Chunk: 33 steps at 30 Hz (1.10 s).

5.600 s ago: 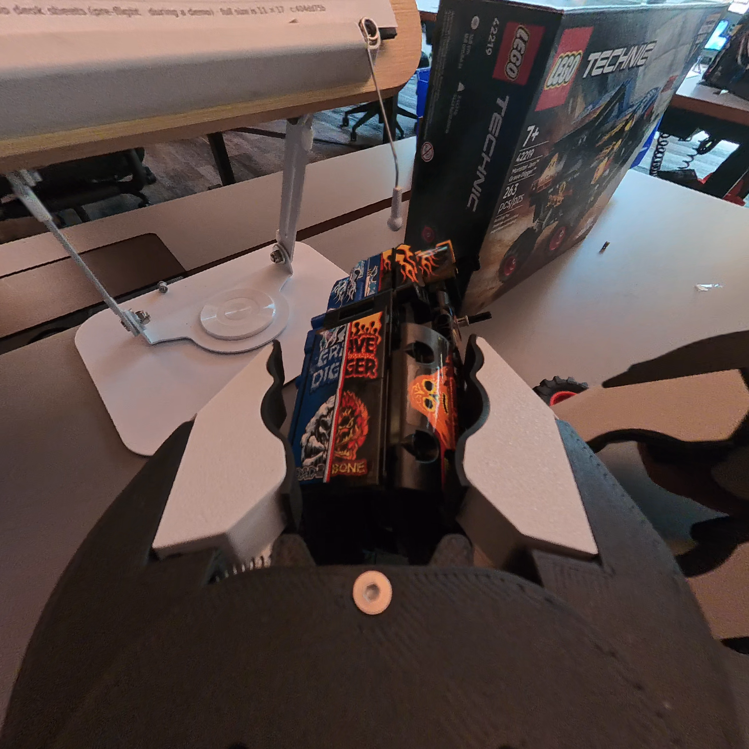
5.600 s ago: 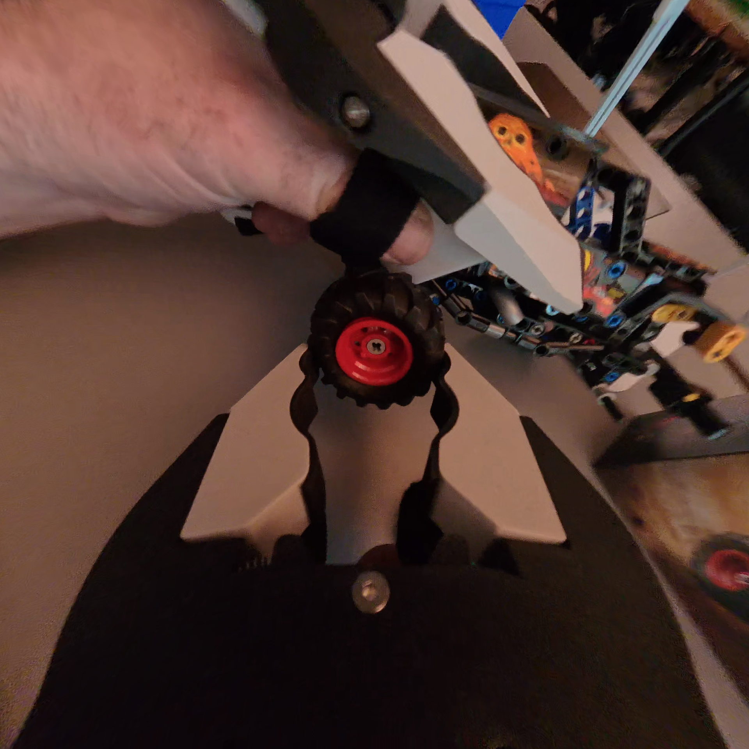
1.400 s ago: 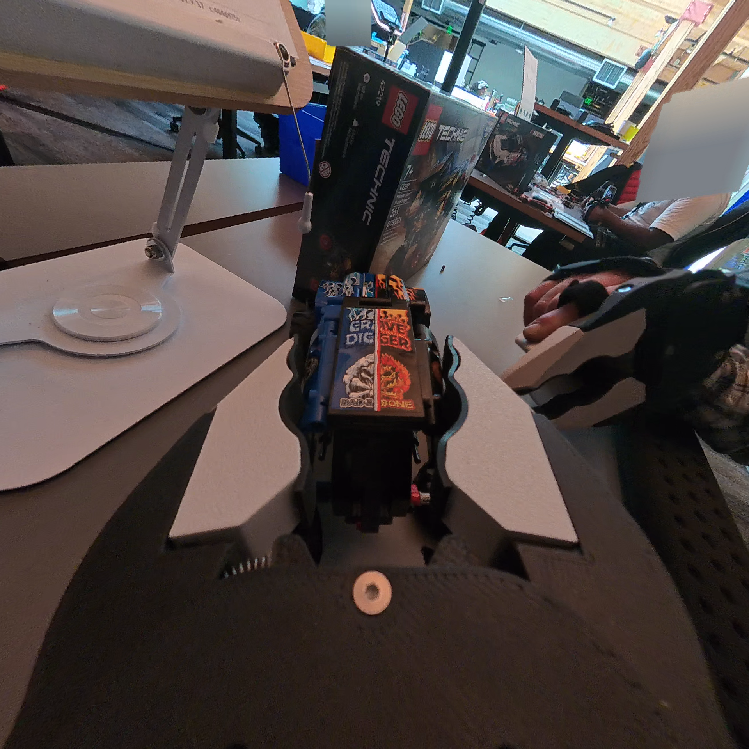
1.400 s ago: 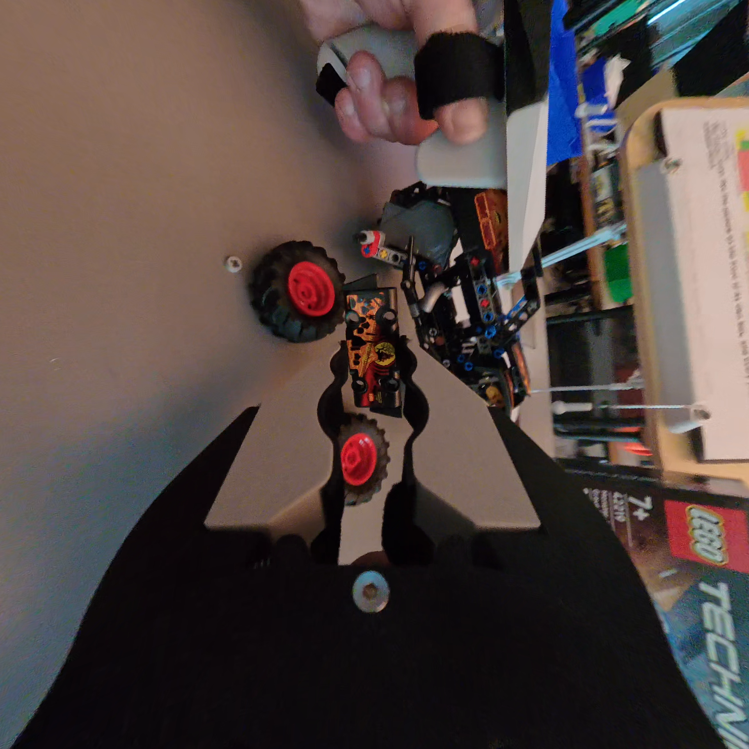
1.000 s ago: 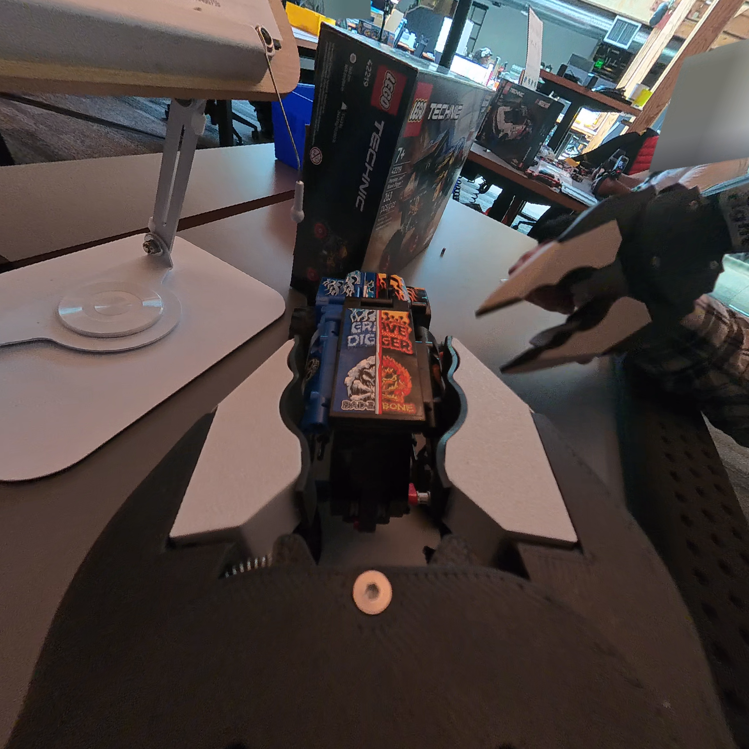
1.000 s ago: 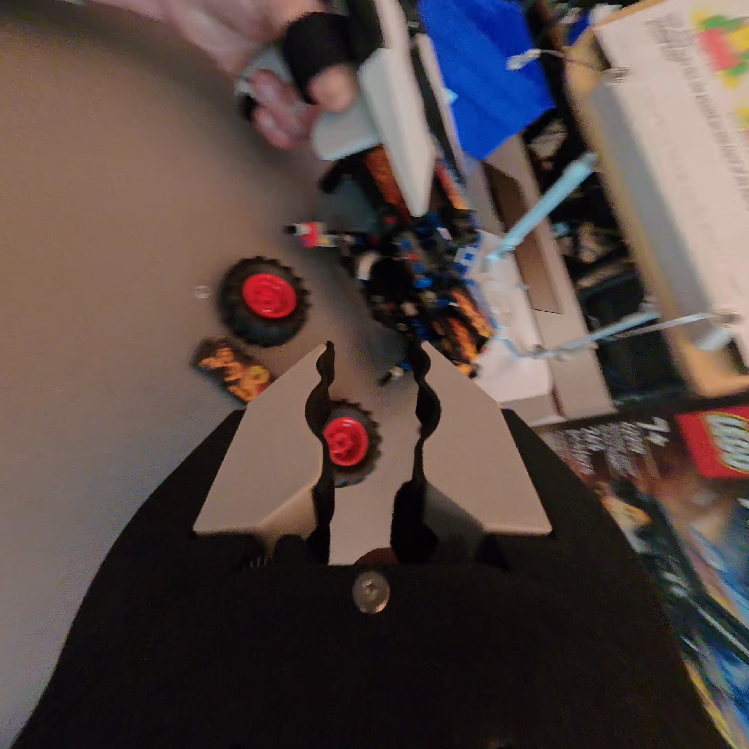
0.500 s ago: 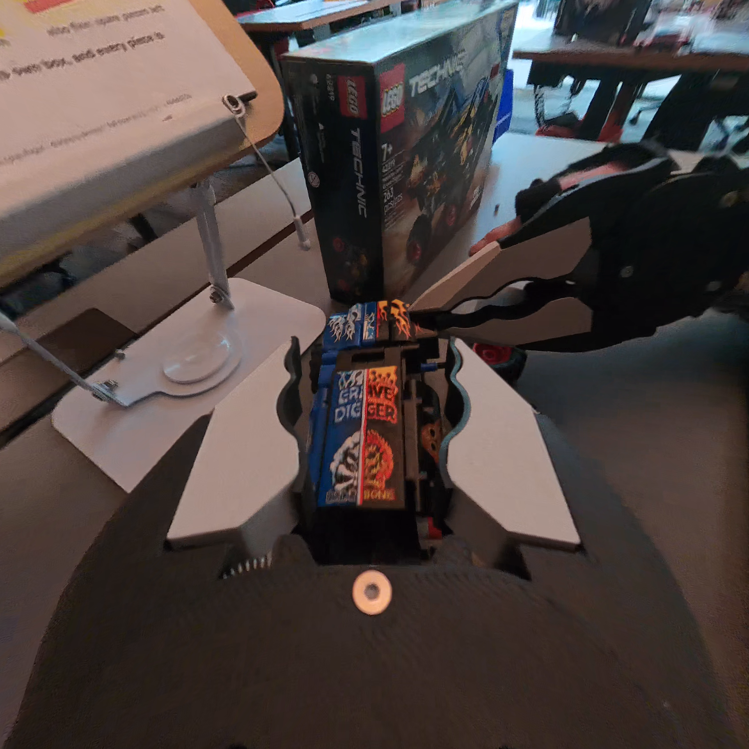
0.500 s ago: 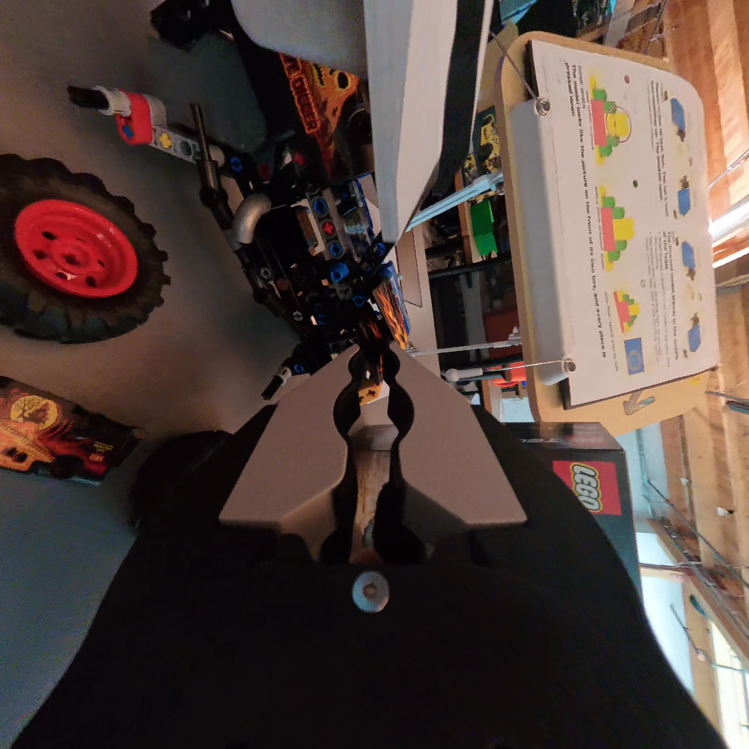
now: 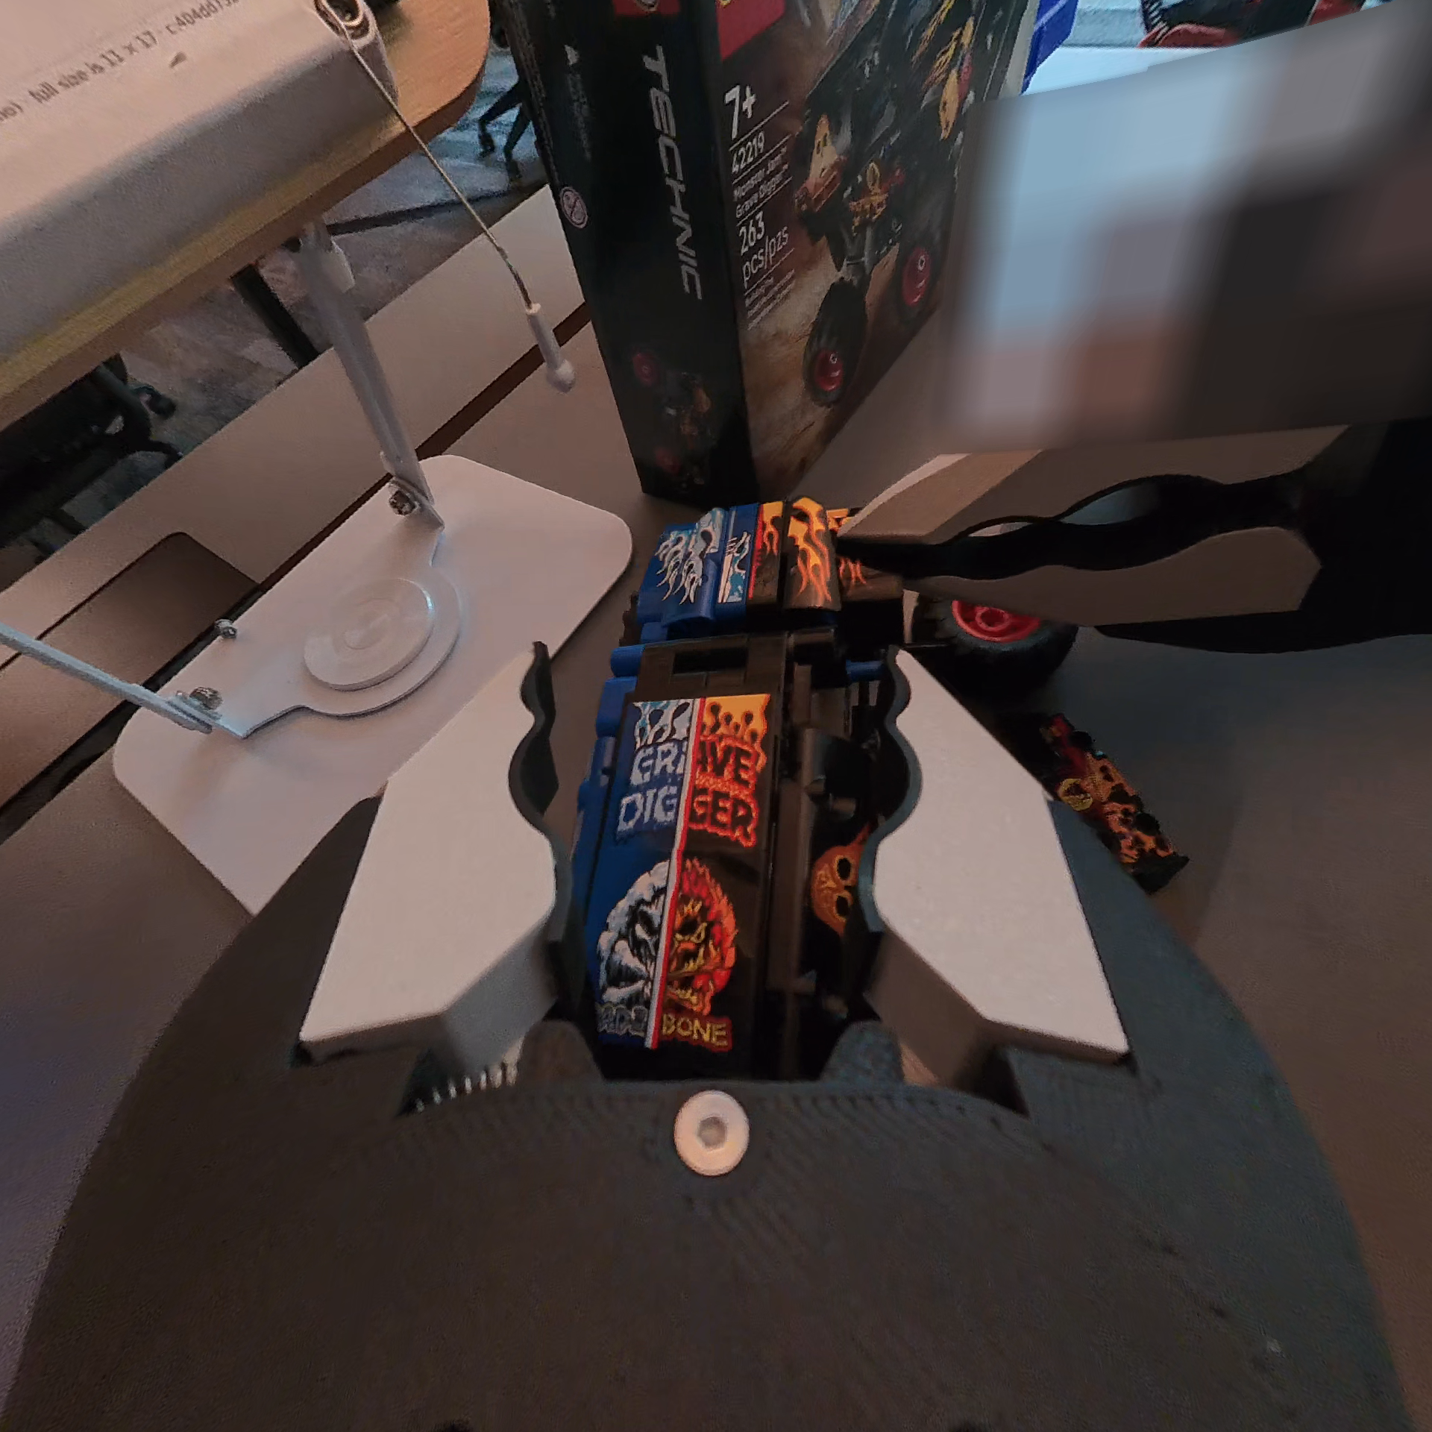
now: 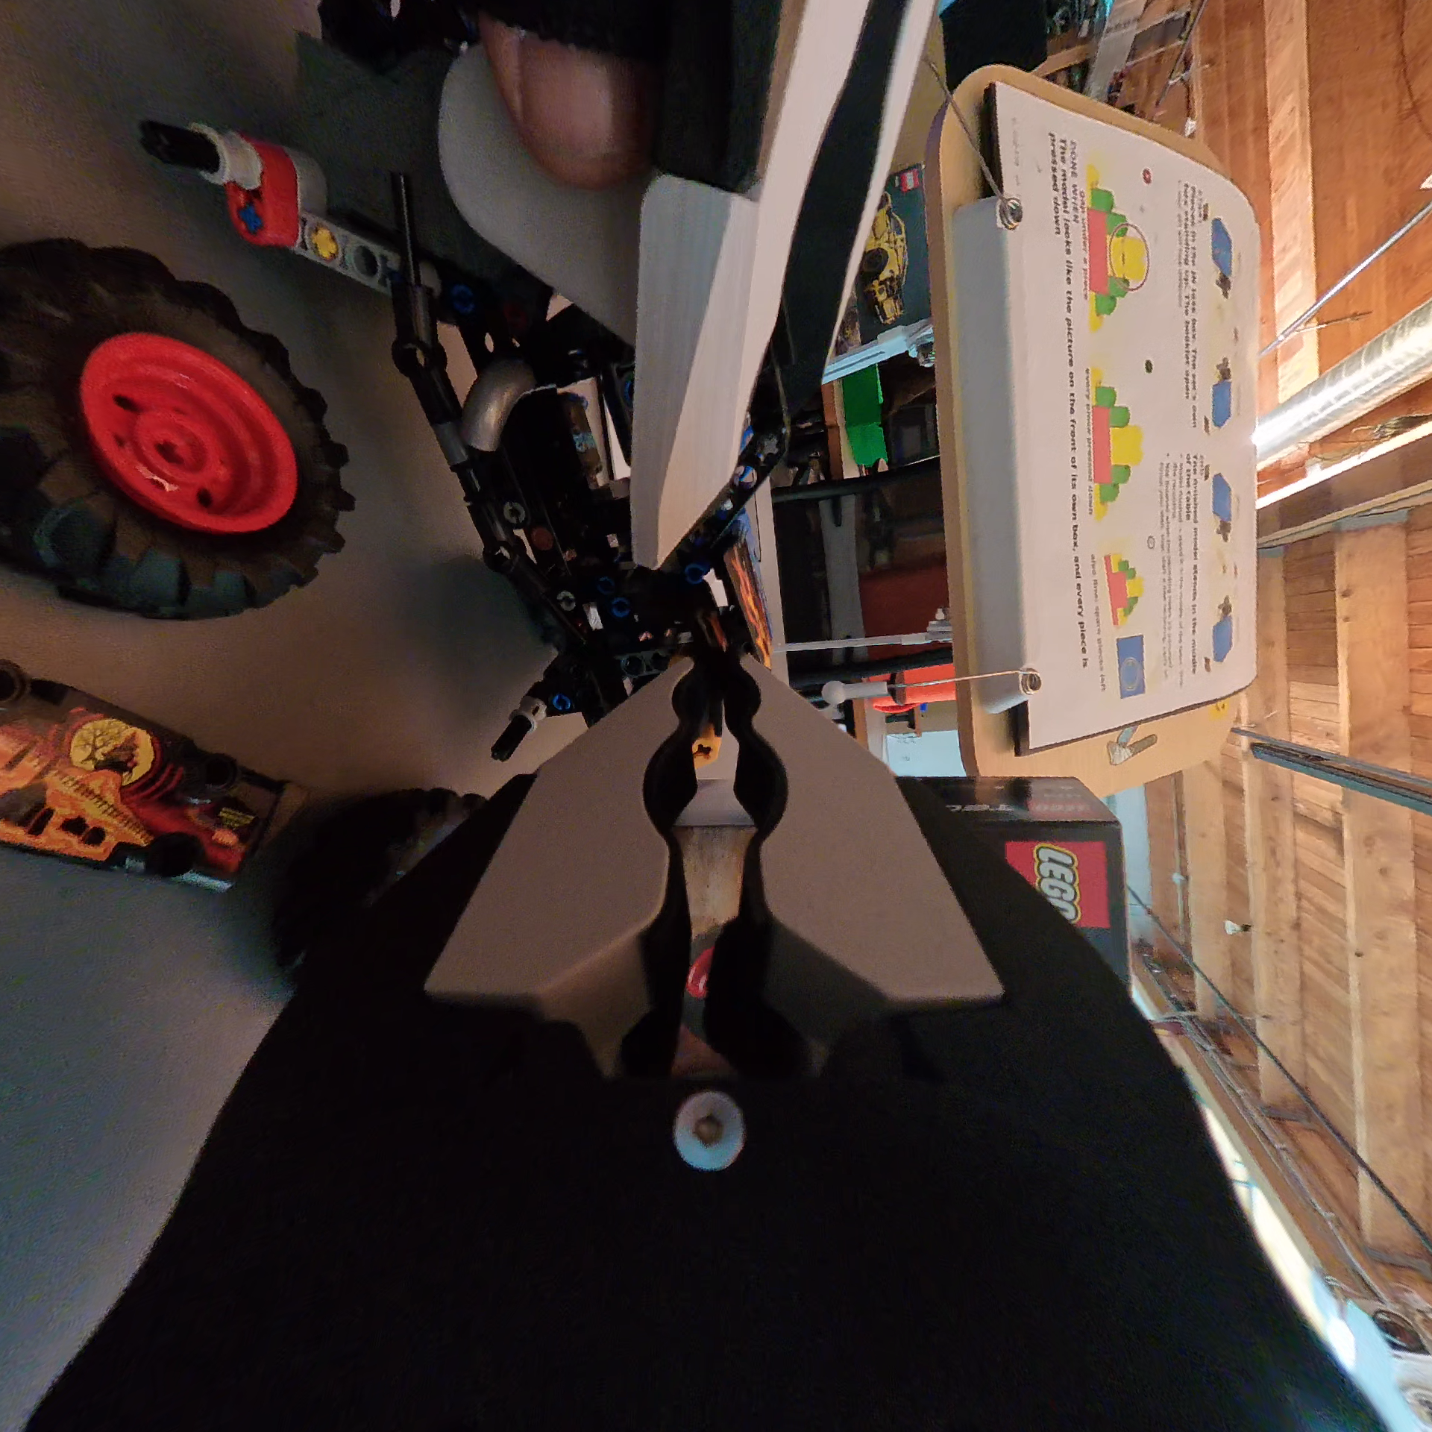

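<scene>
While the left gripper clamps the truck above the table, the right gripper pinches its front end, a wheel and a panel lying loose beside it.

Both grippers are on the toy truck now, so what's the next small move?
Probably hold the left gripper steady and gently pull the right gripper away. The left clamps the toy truck body, and the right is pinched on its flame-printed front end, so a steady grip counters the pull.

A tall dark toy box stands behind a white stand base, loose red-hubbed wheel nearby.
</scene>
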Motion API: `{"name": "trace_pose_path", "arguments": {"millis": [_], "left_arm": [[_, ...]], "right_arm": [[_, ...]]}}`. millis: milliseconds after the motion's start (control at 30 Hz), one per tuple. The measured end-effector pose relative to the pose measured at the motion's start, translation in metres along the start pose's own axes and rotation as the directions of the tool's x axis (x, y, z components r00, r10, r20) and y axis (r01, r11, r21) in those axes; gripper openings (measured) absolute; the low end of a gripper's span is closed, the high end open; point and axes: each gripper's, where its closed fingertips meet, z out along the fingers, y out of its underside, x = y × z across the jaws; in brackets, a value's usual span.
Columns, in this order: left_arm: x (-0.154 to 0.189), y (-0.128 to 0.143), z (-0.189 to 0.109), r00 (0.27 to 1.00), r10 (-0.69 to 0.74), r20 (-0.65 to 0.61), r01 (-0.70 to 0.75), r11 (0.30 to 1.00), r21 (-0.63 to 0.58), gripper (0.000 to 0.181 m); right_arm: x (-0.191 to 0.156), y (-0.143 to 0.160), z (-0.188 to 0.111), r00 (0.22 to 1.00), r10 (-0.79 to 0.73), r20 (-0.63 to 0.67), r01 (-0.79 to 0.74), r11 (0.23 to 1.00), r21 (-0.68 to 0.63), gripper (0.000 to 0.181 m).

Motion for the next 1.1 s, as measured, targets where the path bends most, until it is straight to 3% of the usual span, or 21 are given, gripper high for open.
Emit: {"name": "trace_pose_path", "arguments": {"millis": [133,333,400,500,600,700,933,1000,1100], "left_arm": [[0.001,-0.003,0.005,1.0,-0.023,-0.018,0.024,1.0,0.019,0.081],[0.007,-0.004,0.009,0.998,-0.016,-0.057,0.017,1.0,0.026,0.083],[0.009,-0.005,0.009,0.997,-0.02,-0.069,0.023,0.999,0.035,0.084],[0.008,-0.009,0.011,0.996,-0.047,-0.081,0.052,0.997,0.061,0.084],[0.01,-0.009,0.011,0.994,-0.036,-0.1,0.042,0.997,0.061,0.083],[0.012,-0.009,0.011,0.994,-0.032,-0.107,0.039,0.997,0.065,0.085],[0.02,-0.008,0.001,0.988,-0.001,-0.154,0.015,0.996,0.09,0.079],[0.025,-0.008,-0.002,0.983,-0.006,-0.183,0.023,0.996,0.09,0.078],[0.03,-0.004,-0.002,0.983,0.026,-0.182,-0.018,0.999,0.049,0.077]], "right_arm": [[0.003,0.007,-0.002,0.978,0.192,0.085,-0.196,0.98,0.045,0.002],[0.001,0.009,-0.01,0.999,0.05,0.023,-0.05,0.999,0.021,0.0],[0.001,0.009,-0.014,0.98,0.182,0.079,-0.186,0.982,0.044,0.001],[0.009,0.011,-0.017,0.857,0.475,0.201,-0.496,0.865,0.074,0.0],[0.008,0.012,-0.02,0.943,0.311,0.116,-0.32,0.945,0.068,0.0],[0.007,0.012,-0.024,0.974,0.215,0.069,-0.219,0.974,0.058,0.0],[0.006,0.005,-0.036,0.913,0.342,0.222,-0.376,0.917,0.133,0.006],[0.003,0.009,-0.037,0.856,0.416,0.309,-0.469,0.875,0.121,0.015],[0.006,0.001,-0.04,0.832,0.43,0.349,-0.5,0.855,0.138,0.026]]}}
